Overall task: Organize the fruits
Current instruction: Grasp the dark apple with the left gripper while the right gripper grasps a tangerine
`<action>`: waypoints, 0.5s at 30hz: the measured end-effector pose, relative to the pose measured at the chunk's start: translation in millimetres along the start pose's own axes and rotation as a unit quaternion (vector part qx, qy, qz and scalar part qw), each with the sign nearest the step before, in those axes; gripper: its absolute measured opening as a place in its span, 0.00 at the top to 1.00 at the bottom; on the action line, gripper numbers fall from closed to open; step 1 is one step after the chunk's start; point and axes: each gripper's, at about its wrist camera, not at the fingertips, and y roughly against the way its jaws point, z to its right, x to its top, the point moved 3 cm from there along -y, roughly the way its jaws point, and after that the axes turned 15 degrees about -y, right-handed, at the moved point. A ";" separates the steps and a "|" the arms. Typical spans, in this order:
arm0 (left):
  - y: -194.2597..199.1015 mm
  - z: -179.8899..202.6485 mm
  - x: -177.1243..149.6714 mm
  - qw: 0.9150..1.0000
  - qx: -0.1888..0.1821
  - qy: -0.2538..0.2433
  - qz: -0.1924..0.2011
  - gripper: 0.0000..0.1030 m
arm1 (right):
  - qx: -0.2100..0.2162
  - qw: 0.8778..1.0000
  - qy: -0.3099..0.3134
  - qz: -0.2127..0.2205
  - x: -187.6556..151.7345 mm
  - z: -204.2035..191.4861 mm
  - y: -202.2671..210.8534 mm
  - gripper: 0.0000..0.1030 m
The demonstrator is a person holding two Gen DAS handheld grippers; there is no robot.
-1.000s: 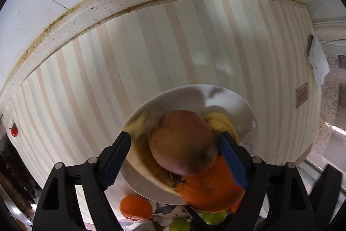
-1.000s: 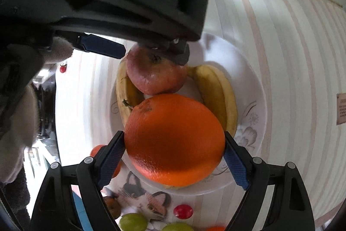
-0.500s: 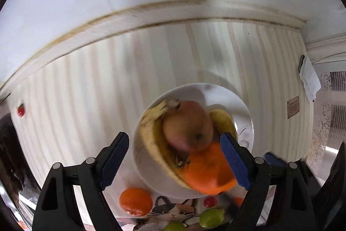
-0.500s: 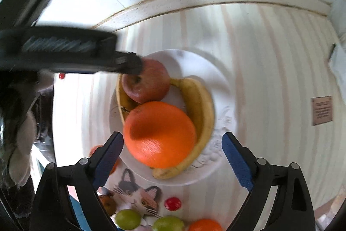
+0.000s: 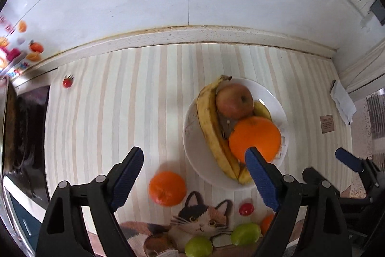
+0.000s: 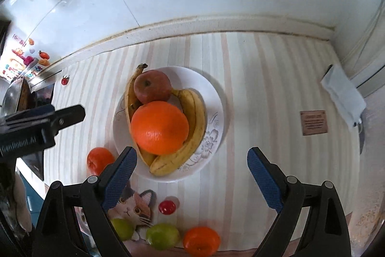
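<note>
Left gripper point(image 5: 193, 176) hangs wide open, nothing in it, above the small orange point(image 5: 167, 188) on the striped cloth, prob. the next pick. Plate point(image 6: 211, 93) holds bananas point(image 6: 195, 127), apple point(image 6: 152, 86) & big orange point(image 6: 159, 127), wedged so they can't roll. Right gripper point(image 6: 192, 176) also spread, empty, w/ limes point(image 6: 162, 236) loose below.

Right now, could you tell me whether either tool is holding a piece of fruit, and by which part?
Nothing is held. The left tool and the right tool are both open and empty; the orange and apple rest in the plate.
</note>
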 end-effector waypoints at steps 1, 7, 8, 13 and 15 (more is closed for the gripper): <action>3.1 2.5 -5.3 1.000 0.003 0.002 0.004 0.16 | 0.000 1.000 0.004 0.005 -3.7 -0.3 5.4 0.08; 30.7 12.7 -34.4 0.999 0.007 0.009 0.035 0.16 | 0.001 0.999 0.023 0.032 -24.4 -3.1 36.4 0.08; 36.7 14.8 -39.0 0.999 0.008 0.009 0.040 0.16 | 0.003 0.999 0.024 0.037 -27.7 -3.4 42.8 0.08; 61.7 22.6 -56.6 0.998 0.010 0.008 0.062 0.16 | 0.016 0.998 0.023 0.060 -41.0 -7.5 73.3 0.08; 72.0 24.9 -62.3 0.997 0.009 0.009 0.072 0.16 | 0.022 0.997 0.021 0.069 -46.5 -8.4 86.9 0.08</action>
